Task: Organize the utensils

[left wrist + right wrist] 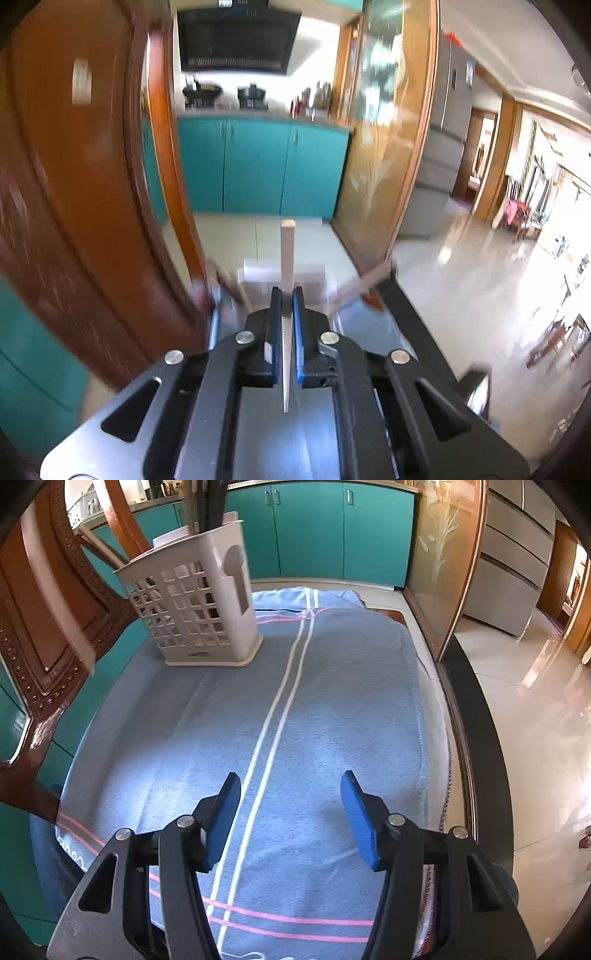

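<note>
My left gripper (287, 295) is shut on a pale chopstick (287, 254) that sticks out forward between the blue pads, held in the air. Below and beyond it the top of the white utensil holder (280, 271) shows, blurred, with another pale stick (364, 284) leaning out to the right. In the right wrist view the white lattice utensil holder (195, 605) stands at the far left of a blue towel (332, 701) and holds several dark utensils (207, 502). My right gripper (290, 790) is open and empty, low over the towel's near part.
The towel covers a table whose dark edge (476, 716) runs along the right. A carved wooden chair back (44, 627) stands at the left. Teal cabinets (332, 528), a glass sliding door (439, 554) and a shiny tiled floor (535, 720) lie beyond.
</note>
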